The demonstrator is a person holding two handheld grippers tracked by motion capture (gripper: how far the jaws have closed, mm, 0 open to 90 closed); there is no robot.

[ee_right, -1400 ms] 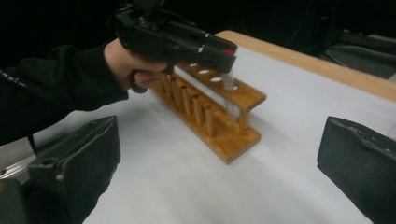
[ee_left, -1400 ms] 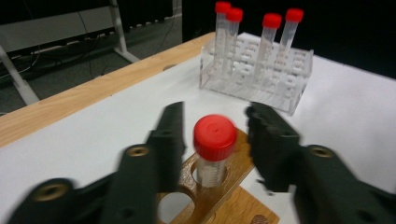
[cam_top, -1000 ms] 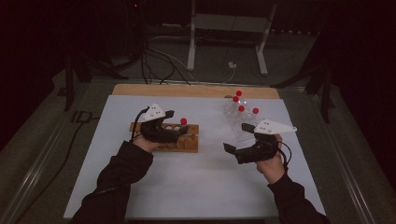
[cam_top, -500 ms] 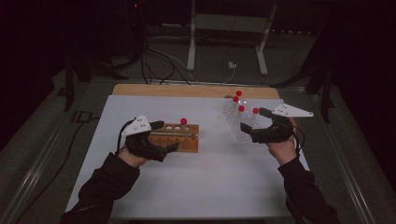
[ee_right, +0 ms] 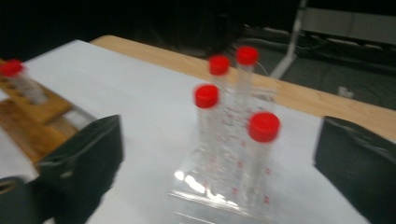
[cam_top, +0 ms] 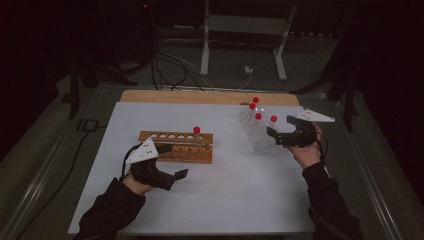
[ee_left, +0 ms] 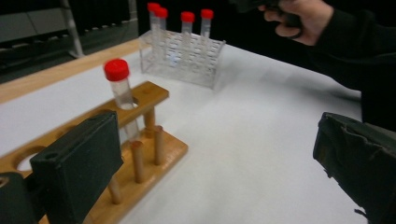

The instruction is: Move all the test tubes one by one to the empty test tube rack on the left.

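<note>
Four red-capped tubes (cam_top: pixel 255 116) are seen in a clear rack (cam_top: pixel 257 137) right of centre on the tabletop (cam_top: pixel 235 200); one tube (cam_top: pixel 196 133) stands in a wooden rack (cam_top: pixel 176 147) left of centre. Both claws are spread and empty: the left claw (cam_top: pixel 180 175) at lower left, the right claw (cam_top: pixel 281 130) beside the clear rack.

You find nothing here that can be read. The tubes (ee_right: pixel 236 144) in the clear rack (ee_right: pixel 219 196) carry small red graduation marks down their sides in the right gripper view, but the blur leaves you no number or word to make out. The wooden rack (ee_left: pixel 140 140) and its red-capped tube (ee_left: pixel 120 95) show you no label, brand or sign.
</note>
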